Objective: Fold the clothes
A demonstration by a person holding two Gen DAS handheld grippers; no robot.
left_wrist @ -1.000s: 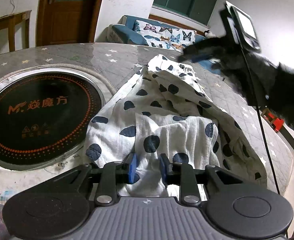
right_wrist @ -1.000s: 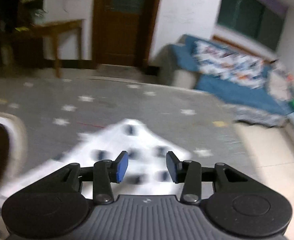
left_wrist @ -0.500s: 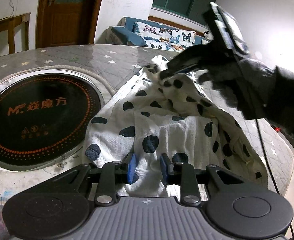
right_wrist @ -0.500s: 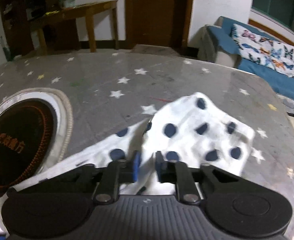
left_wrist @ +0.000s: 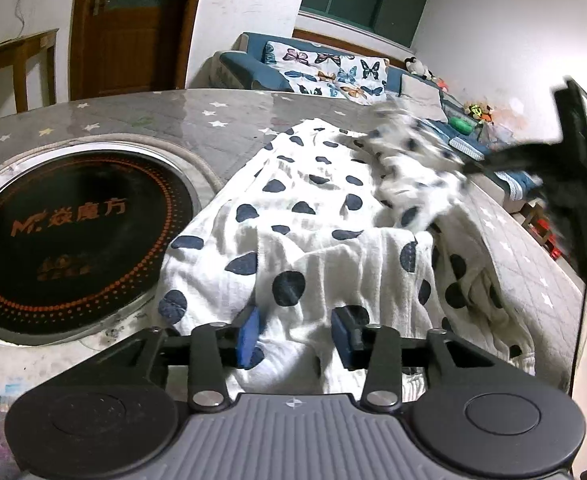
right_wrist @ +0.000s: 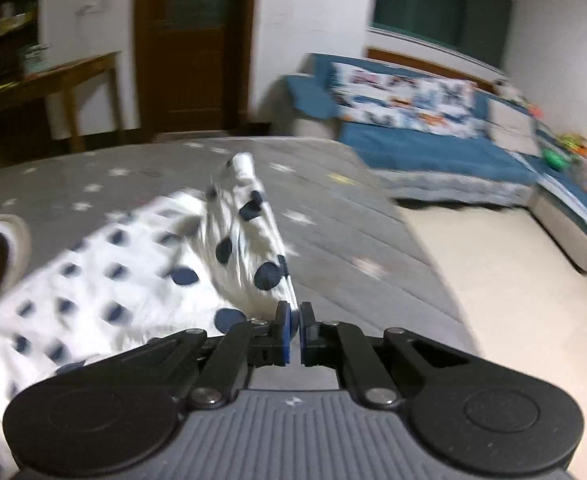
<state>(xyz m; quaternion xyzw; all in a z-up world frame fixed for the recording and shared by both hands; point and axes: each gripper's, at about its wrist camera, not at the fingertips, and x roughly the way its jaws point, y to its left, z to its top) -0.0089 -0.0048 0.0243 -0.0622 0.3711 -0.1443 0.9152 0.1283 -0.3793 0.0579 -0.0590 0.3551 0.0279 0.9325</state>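
— Count first: how many garments?

— One polka-dot garment (left_wrist: 333,240), white with dark blue dots, lying rumpled on the grey star-printed table (left_wrist: 173,120), just right of the round black cooktop (left_wrist: 73,232) set into that table.

— And grippers?

— Two. The left gripper (left_wrist: 295,336) sits at the garment's near edge, well right of the cooktop's rim; its jaws are opening, blue pads spread with cloth lying between them but not pressed. The right gripper (right_wrist: 294,334) has its pads pressed together, pinching a fold of the same garment, and that fold rises off the table in a blurred ridge on the far side from the cooktop.

— Any writing?

— One marking, in orange on the cooktop: a logo like "M" followed by Chinese characters. Smaller print below it is too small to read.

— Anything else countable?

— One blue sofa (left_wrist: 253,68) beyond the table with a butterfly-print cover, one wooden door (left_wrist: 129,24), one wooden side table (left_wrist: 13,56) left of the door.
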